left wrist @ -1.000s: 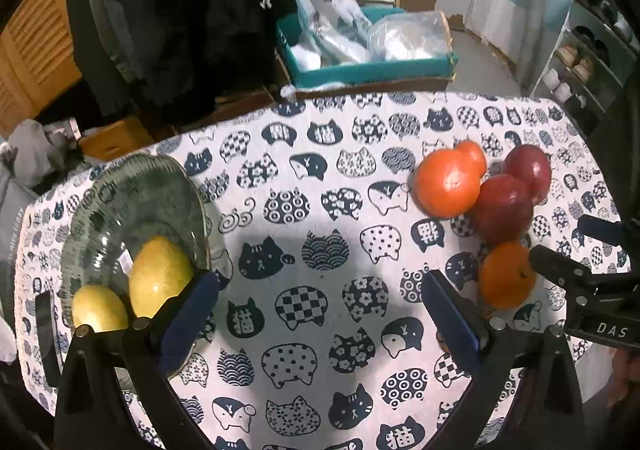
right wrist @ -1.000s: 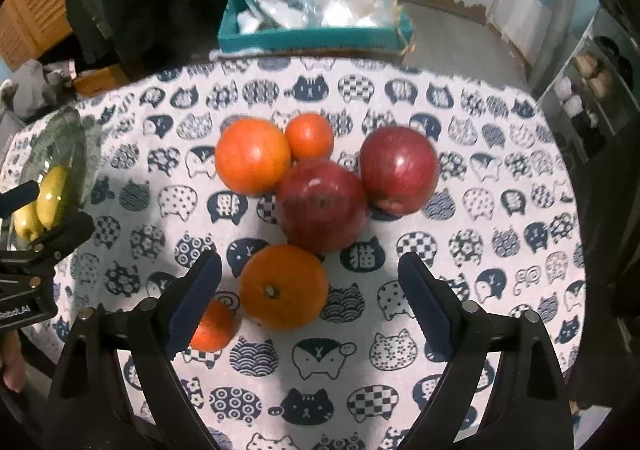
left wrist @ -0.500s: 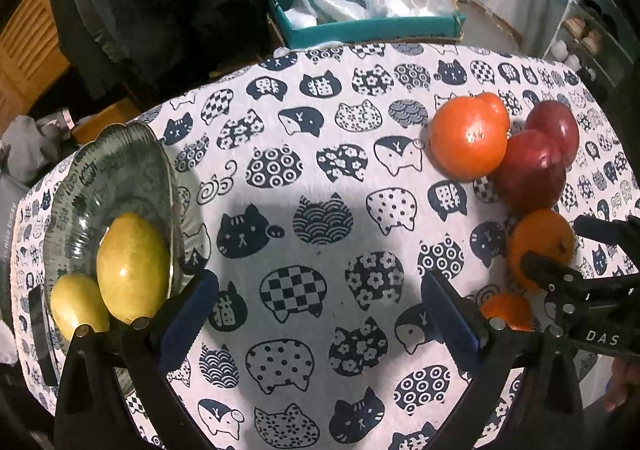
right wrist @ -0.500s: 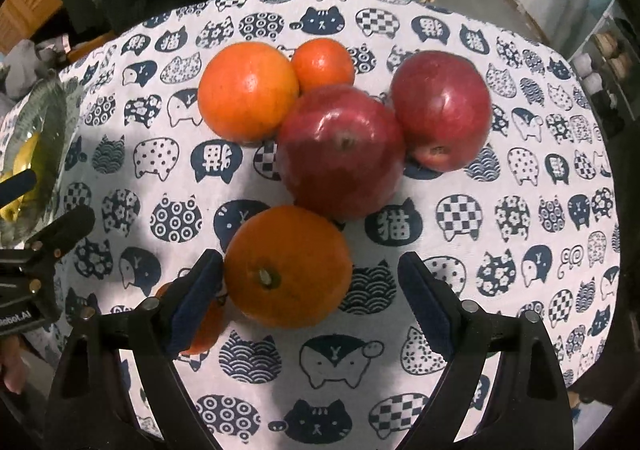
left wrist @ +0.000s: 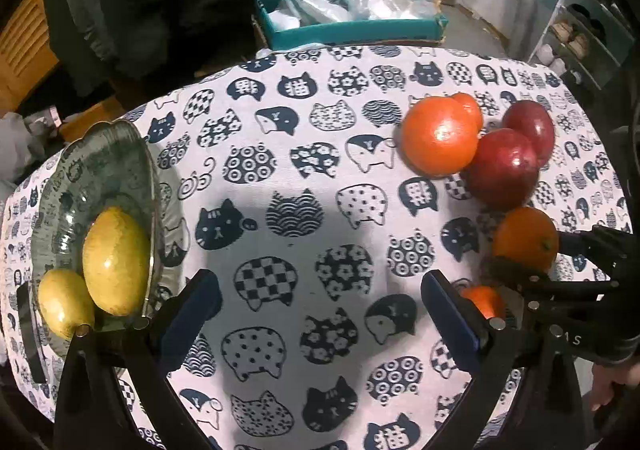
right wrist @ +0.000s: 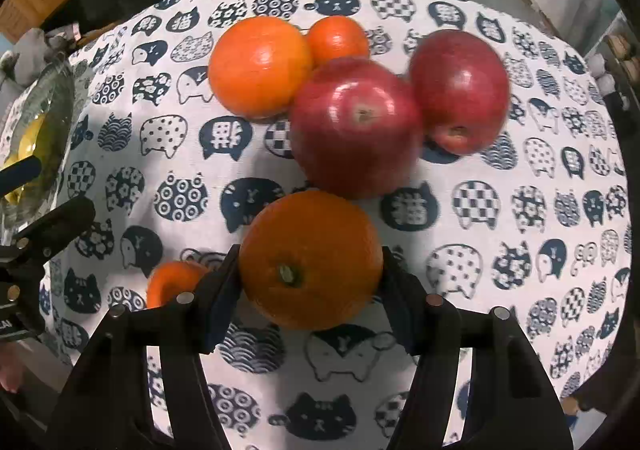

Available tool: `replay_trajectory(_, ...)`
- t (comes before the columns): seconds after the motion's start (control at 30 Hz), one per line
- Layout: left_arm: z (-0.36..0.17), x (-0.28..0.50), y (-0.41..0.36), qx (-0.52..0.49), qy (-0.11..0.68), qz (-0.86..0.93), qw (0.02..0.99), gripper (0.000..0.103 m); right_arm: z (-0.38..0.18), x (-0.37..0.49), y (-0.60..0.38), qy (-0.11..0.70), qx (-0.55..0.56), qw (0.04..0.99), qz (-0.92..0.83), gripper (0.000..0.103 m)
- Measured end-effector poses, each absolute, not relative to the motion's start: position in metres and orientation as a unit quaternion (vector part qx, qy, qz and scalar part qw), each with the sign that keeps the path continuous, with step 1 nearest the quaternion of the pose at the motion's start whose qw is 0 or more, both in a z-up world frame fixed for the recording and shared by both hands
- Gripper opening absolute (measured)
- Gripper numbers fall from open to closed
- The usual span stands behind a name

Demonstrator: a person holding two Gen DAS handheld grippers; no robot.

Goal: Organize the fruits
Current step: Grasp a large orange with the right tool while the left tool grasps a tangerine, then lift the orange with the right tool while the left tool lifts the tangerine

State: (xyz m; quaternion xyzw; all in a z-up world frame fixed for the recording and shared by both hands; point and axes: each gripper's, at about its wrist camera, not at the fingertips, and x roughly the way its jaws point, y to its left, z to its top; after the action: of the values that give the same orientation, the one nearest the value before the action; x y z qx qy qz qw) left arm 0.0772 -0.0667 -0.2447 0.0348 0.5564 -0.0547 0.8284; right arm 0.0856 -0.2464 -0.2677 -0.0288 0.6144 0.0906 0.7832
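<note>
- Right gripper [right wrist: 310,270]: jaws have just closed and now pinch the orange [right wrist: 310,260], which sits on the cat-print tablecloth [right wrist: 500,250] just before the red apple [right wrist: 356,128].
- Left gripper [left wrist: 320,298]: spread, empty, above the cloth beside the glass bowl [left wrist: 100,170].

Round table w/ cat-print cloth [left wrist: 304,178] in the middle. At 12 o'clock a teal box [left wrist: 352,26] w/ plastic bags. At 10 o'clock wooden slats [left wrist: 24,46]. At 2 o'clock a shelf rack [left wrist: 580,38], grey floor [left wrist: 472,30], pale wall behind.
</note>
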Motion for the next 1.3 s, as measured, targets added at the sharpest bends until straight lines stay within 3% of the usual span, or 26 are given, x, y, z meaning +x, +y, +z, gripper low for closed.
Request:
replay_trajectory(0.8, -0.267, 0.058, -0.143, 0.036, 0.59, -0.15, 0.792, 0.102, -0.247, 0.057, -0.323, 0.602, -0.003, 0.798, 0.042, 0.064)
replay_trajectory(0.9, -0.272, 0.058, -0.142, 0.03, 0.596, -0.15, 0.788, 0.095, -0.247, 0.058, -0.32, 0.601, -0.004, 0.798, 0.043, 0.064)
replay_trajectory(1.03, -0.279, 0.056, -0.143, 0.032, 0.605, -0.155, 0.78, 0.075, -0.247, 0.057, -0.312, 0.6, -0.003, 0.799, 0.044, 0.064)
replay_trajectory(1.17, -0.285, 0.054, -0.146, 0.035, 0.609, -0.168, 0.774, 0.063, -0.249, 0.059, -0.306, 0.598, -0.004, 0.8, 0.047, 0.064)
replay_trajectory(1.23, -0.283, 0.052, -0.149, 0.035, 0.607, -0.182, 0.773, 0.049, -0.248, 0.06, -0.304, 0.597, -0.007, 0.801, 0.049, 0.064)
replay_trajectory(1.3, -0.281, 0.05, -0.153, 0.045, 0.603, -0.187, 0.775, 0.046, -0.248, 0.06, -0.302, 0.596, -0.01, 0.802, 0.05, 0.064)
